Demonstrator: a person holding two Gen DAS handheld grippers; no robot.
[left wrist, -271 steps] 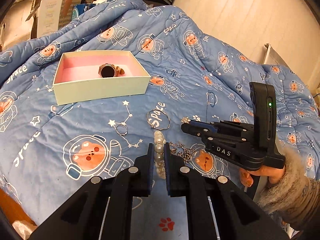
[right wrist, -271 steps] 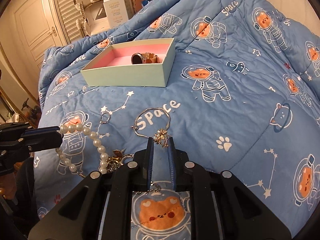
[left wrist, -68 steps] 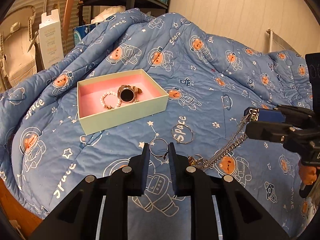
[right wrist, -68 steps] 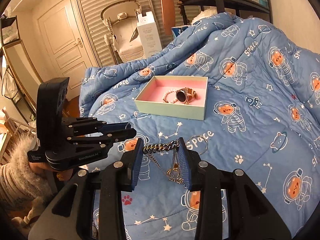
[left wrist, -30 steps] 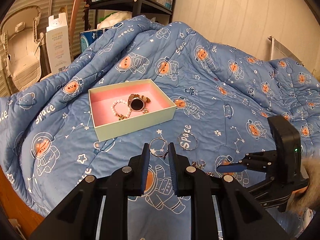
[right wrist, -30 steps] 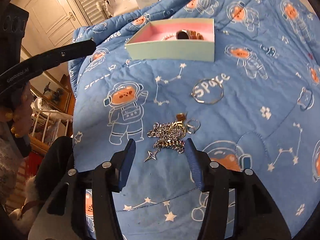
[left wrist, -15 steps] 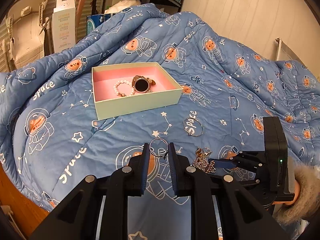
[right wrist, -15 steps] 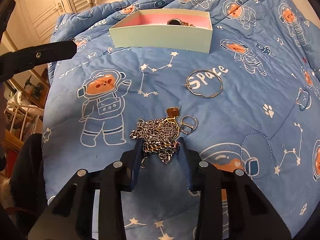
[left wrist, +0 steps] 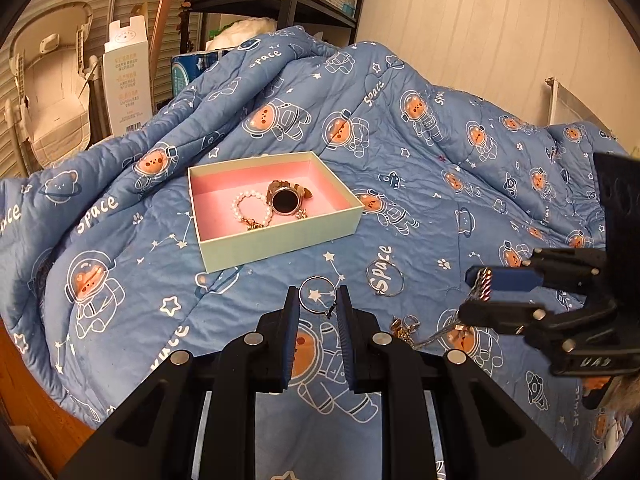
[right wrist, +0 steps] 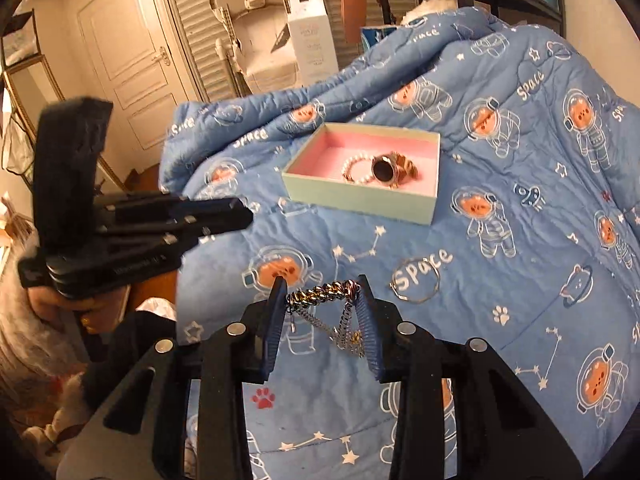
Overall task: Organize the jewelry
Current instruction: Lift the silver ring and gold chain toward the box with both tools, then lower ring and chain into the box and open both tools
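Half a second ago the chain necklace lay heaped on the blue quilt with our right gripper closing over it; now it is up off the fabric, stretched between the two pads at lower centre of the right wrist view, its tail dangling below. The right gripper is clamped on the chain. Our left gripper has its pads close together with nothing between them, hovering over a thin ring on the quilt at lower centre of the left view. We judge the chain limp, slippery and fairly weighty for its size: it sags and swings, and a loop could slide out, so a pinch across bunched links holds best. The mint box with the pink lining sits at centre, already holding a pearl bracelet and a watch. A wire bangle lies right of centre. The quilt repeats the word "Space"; the printing on the white carton at upper left is too small to read.
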